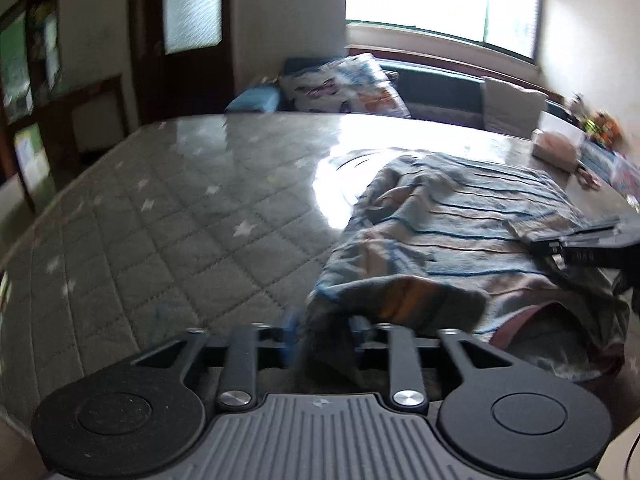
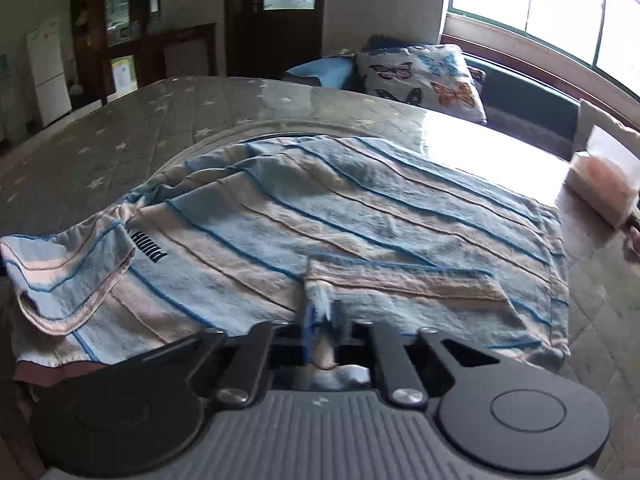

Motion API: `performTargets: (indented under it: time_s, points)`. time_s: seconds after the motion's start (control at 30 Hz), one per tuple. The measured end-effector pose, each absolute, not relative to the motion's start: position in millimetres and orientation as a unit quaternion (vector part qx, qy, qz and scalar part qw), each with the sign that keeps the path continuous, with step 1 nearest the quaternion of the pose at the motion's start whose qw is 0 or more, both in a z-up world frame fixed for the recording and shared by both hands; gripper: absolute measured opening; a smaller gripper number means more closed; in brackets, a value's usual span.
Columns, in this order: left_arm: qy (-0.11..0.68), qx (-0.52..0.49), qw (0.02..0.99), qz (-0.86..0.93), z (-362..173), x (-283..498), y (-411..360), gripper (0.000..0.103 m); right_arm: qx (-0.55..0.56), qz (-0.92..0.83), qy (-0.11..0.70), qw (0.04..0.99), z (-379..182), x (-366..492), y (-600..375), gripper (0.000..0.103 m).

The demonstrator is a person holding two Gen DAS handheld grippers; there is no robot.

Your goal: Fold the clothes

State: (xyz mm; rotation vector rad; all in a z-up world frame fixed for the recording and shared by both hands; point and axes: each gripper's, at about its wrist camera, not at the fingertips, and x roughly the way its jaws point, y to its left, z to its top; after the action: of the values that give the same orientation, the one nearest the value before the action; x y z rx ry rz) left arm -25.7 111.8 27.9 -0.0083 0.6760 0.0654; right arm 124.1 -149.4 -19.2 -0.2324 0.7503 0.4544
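Observation:
A blue-and-white striped T-shirt (image 2: 320, 216) lies spread on the quilted grey table cover; it also shows in the left wrist view (image 1: 460, 236), rumpled at its near end. My left gripper (image 1: 320, 332) is shut on a fold of the shirt's near edge. My right gripper (image 2: 322, 320) is shut on the shirt's sleeve edge, with cloth bunched between the fingers. The right gripper's black body (image 1: 588, 246) shows at the right edge of the left wrist view, resting on the shirt.
The star-patterned quilted cover (image 1: 168, 208) stretches left of the shirt. A butterfly cushion (image 2: 424, 76) and a blue cushion (image 2: 328, 72) sit on a bench under the window. A tissue box (image 2: 600, 184) stands at the right.

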Motion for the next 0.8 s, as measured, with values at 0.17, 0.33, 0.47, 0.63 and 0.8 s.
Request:
performTargets:
  time_s: [0.17, 0.33, 0.47, 0.63, 0.8]
  points:
    - [0.311, 0.077, 0.947, 0.013, 27.3, -30.6, 91.9, 0.052, -0.09, 0.199, 0.339, 0.915, -4.1, 109.8, -172.1, 0.004]
    - [0.287, 0.161, 0.944, -0.009, 23.1, -30.1, 73.7, 0.053, -0.048, 0.162, 0.31, 0.936, 20.3, 93.4, -211.9, 0.004]
    - [0.273, 0.202, 0.94, -0.043, 20.6, -30.0, 63.9, 0.04, -0.008, 0.123, 0.289, 0.949, 35.4, 73.4, -249.5, 0.004]
    - [0.28, 0.185, 0.94, -0.06, 16.9, -23.0, 64.2, 0.011, 0.04, 0.056, 0.289, 0.955, 31.2, 40.7, -298.7, 0.004]
    - [0.286, 0.099, 0.953, -0.027, 25.1, -16.0, 84.0, 0.004, 0.074, 0.007, 0.324, 0.943, 6.4, 18.1, -331.5, 0.003]
